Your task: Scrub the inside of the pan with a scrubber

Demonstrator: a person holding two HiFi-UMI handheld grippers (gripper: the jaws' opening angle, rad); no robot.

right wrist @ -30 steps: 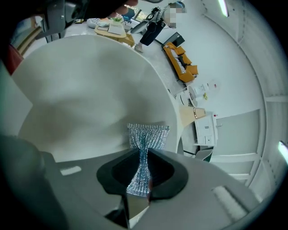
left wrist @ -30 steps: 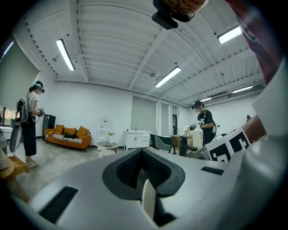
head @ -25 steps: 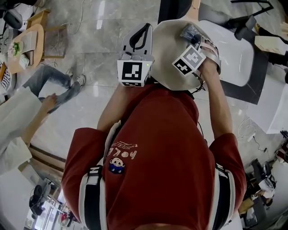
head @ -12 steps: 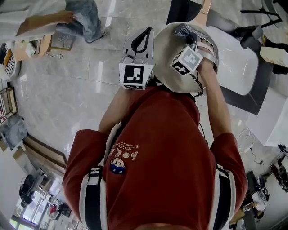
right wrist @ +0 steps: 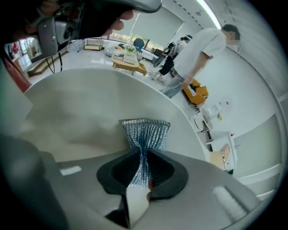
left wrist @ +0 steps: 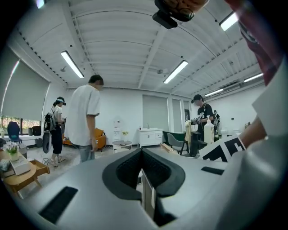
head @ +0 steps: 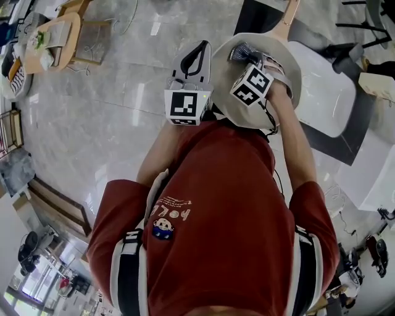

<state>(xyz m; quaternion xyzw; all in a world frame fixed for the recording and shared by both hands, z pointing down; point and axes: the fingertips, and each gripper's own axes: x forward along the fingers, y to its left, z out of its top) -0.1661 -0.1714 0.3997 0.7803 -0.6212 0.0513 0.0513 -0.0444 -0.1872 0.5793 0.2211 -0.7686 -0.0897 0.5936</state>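
The pan (head: 229,92), pale beige inside with a wooden handle (head: 285,17), is held up in front of the person's chest. My left gripper (head: 196,57) sits at its left rim, jaws shut on the thin pan edge (left wrist: 147,197). My right gripper (head: 250,58) reaches into the pan from the right and is shut on a silver-blue mesh scrubber (head: 239,52). In the right gripper view the scrubber (right wrist: 146,132) fans out beyond the jaws of that gripper (right wrist: 143,156) and presses against the pan's inner surface (right wrist: 85,105).
A white table (head: 324,83) on a dark mat (head: 345,126) lies beyond the pan. A small wooden table (head: 52,37) with items is at the far left. People stand in the room: one in a white shirt (left wrist: 85,119), another in dark clothes (left wrist: 202,114).
My right gripper has slid the scrubber leftward across the inside of the pan. The left gripper keeps its hold at the rim. The person seen at the left earlier is out of view.
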